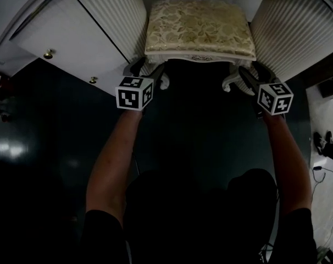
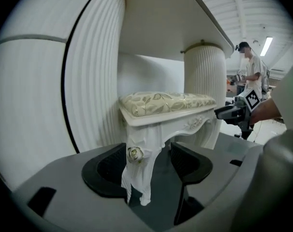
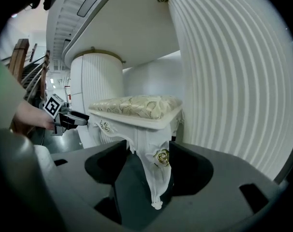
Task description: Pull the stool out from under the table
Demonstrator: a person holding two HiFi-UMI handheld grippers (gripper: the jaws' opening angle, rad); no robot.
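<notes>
Head view: we hold the left gripper (image 1: 149, 69) and the right gripper (image 1: 253, 73) low over the dark glossy floor (image 1: 199, 125), one at each front corner of the white carved stool with gold floral cushion (image 1: 198, 26). The stool sits between the ribbed pedestals of the white table (image 1: 109, 21), its front edge sticking out.

Left gripper view: jaws spread. The stool's front leg with a rose ornament (image 2: 137, 175) stands between them, close to the left pad with a clear gap on the right, so it's not pinched. The cushion lies under the worktop (image 2: 161, 28). A person (image 2: 253, 71) stands far behind.

Right gripper view: jaws spread. The other front leg (image 3: 158, 175) stands between them, nearer the right pad, not squeezed.
</notes>
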